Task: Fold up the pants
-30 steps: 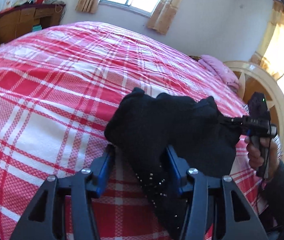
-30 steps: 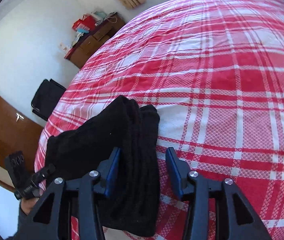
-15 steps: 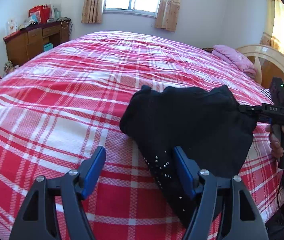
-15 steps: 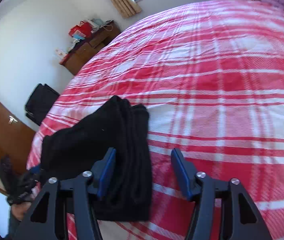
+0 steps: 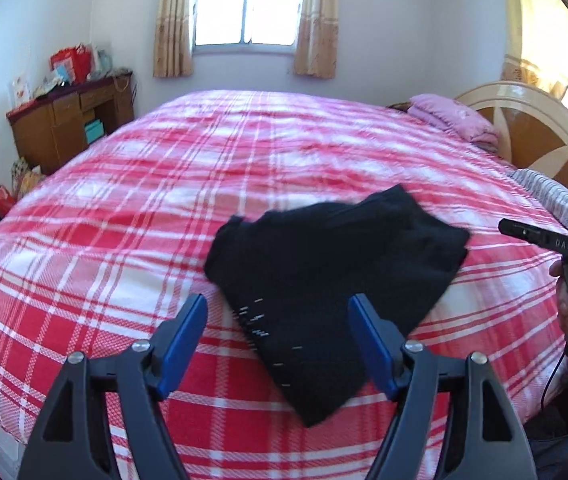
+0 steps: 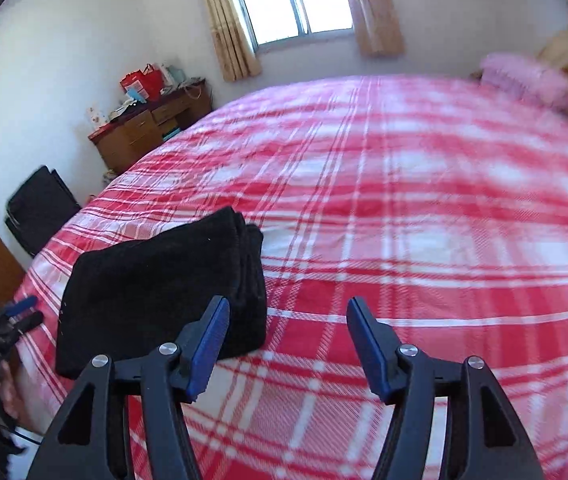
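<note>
Seemingly the folding is all but done: the black pants [image 5: 332, 280] lie as a compact, layered bundle on the red plaid bed [image 5: 123, 220], centre frame in the left view, lower left in the right view. Left gripper [image 5: 277, 344] is opening with nothing clamped; right gripper [image 6: 288, 344] stands spread beside the pants, empty. At most, tidying remains.

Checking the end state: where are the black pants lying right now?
The folded black pants lie on the red plaid bedspread near the bed's near edge, ahead of both raised grippers, touching neither; left of centre in the right wrist view.
</note>
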{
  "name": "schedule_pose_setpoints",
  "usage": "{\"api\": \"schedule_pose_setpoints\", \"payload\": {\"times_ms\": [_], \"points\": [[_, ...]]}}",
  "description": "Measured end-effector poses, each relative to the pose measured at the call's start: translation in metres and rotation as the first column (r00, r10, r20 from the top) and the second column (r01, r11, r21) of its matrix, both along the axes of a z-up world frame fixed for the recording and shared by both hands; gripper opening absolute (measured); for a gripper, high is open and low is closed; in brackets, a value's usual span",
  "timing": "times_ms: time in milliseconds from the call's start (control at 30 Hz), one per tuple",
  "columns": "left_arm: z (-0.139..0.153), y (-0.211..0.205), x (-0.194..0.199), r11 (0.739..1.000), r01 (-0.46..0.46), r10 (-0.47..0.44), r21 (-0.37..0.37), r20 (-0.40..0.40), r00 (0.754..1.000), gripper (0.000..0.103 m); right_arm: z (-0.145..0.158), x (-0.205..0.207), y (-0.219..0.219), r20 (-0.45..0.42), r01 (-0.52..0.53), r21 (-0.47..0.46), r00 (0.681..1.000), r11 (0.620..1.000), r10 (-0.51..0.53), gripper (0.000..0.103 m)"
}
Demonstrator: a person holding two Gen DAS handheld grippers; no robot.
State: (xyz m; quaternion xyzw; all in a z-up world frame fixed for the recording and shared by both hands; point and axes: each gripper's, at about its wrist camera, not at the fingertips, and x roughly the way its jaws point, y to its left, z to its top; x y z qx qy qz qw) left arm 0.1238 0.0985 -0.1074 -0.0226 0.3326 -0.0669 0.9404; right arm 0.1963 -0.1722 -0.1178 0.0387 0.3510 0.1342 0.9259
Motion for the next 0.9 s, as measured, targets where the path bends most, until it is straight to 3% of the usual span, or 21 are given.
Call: {"api": "schedule_pose_setpoints", "payload": {"times_ms": [133,233,467,900], "points": [[0.015,-0.015,-0.010,1.000,0.026,-0.026,0.008,0.037,0.999,0.086,0.040,-0.041,0.018,0.139,-0.020,-0.135,0.989,0.991,0.039,0.065],[0.027,-0.024,-0.021,0.999,0.042,-0.043,0.010,0.083,0.996,0.097,0.058,-0.063,0.021,0.185,-0.042,-0.122,0.981,0.992,0.065,0.070],[0.039,-0.031,-0.031,0.998,0.064,-0.063,0.001,0.137,0.989,0.099,0.078,-0.084,0.025,0.218,-0.060,-0.113,0.972,0.992,0.083,0.071],[0.035,-0.039,-0.033,0.998,0.059,-0.059,0.004,0.128,0.990,0.099,0.078,-0.090,0.026,0.233,-0.054,-0.118,0.969,0.992,0.080,0.071]]}}
